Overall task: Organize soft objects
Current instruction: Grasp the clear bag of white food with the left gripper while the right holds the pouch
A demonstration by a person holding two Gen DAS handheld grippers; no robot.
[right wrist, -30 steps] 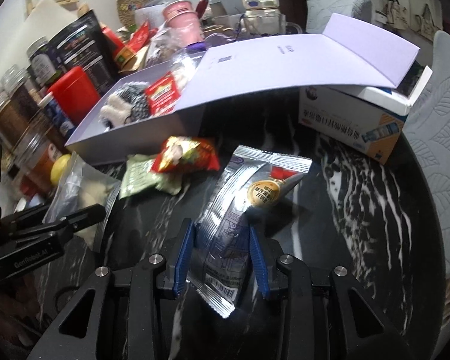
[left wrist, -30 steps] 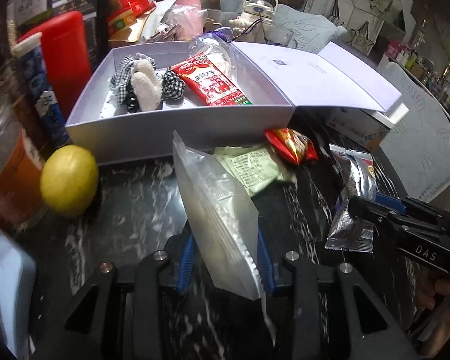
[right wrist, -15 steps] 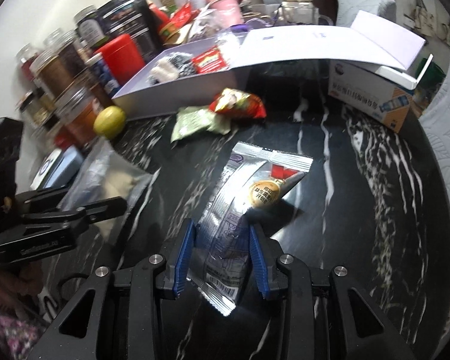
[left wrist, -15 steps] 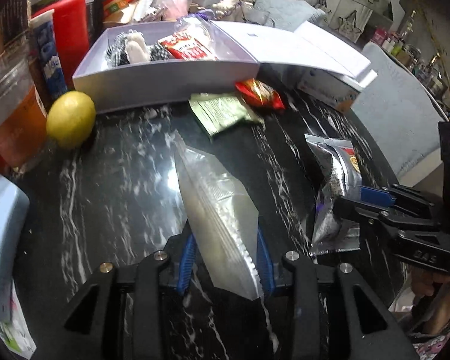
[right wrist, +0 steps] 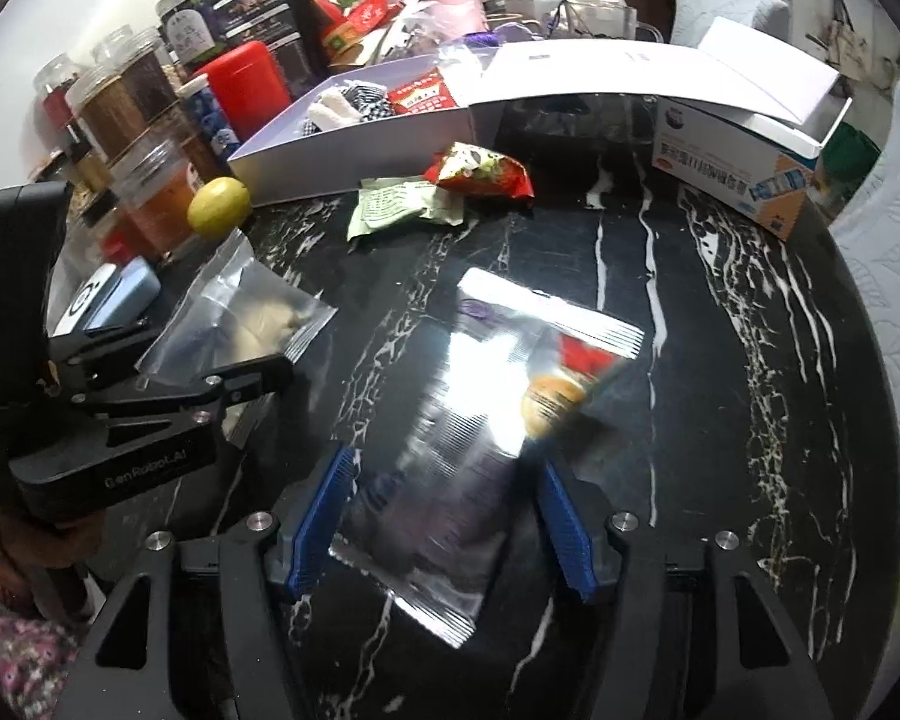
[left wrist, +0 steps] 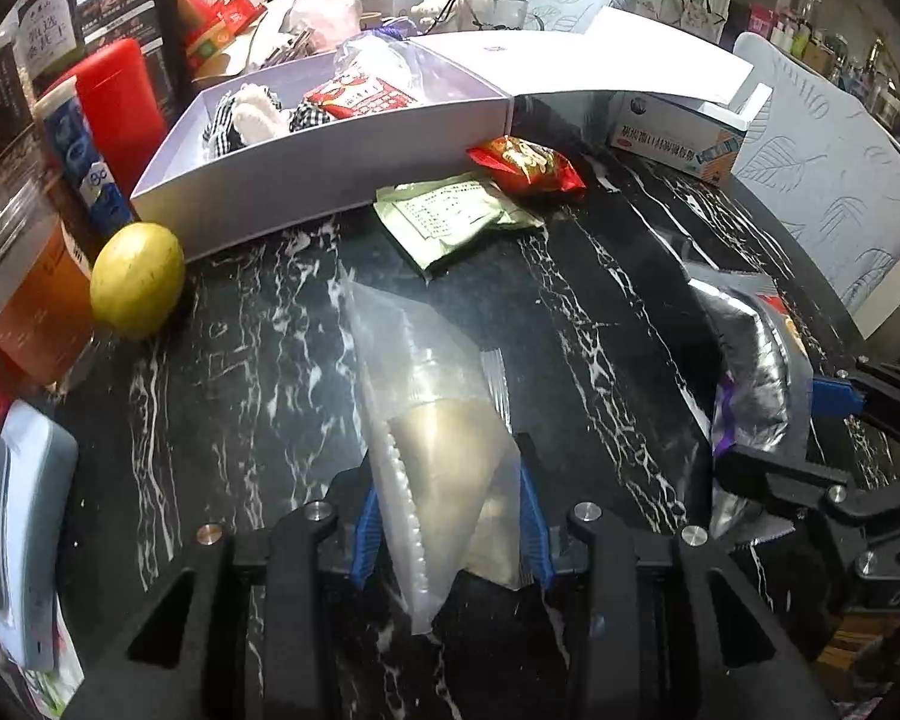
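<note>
Right wrist view showed the black marble table (right wrist: pixel 720 360) with the lilac box (right wrist: pixel 354 138) at its far side, lid folded back and already holding a red packet and a checked soft toy. The silver snack packet (right wrist: pixel 480 420) lay between the pads of the right gripper (right wrist: pixel 444 516), whose jaws were opening and no longer pressed it; the packet was blurred. It was judged that it could drop flat on the table, well short of the box, or slide towards the near edge.

The clear bag (left wrist: pixel 438 456) was seen pinched narrowly in the left gripper (left wrist: pixel 450 522), low on its body. A soft bag so held was judged liable to sag or slip, its contents shifting. The green packet (left wrist: pixel 450 216) and red snack packet (left wrist: pixel 528 162) lay just before the box wall and could be knocked by a low carry, as could the lemon (left wrist: pixel 138 279).

"GenRobot.AI" was read on the left gripper's body in the right wrist view. Chinese print on the white carton (right wrist: pixel 732 174) and packets was not legible.
</note>
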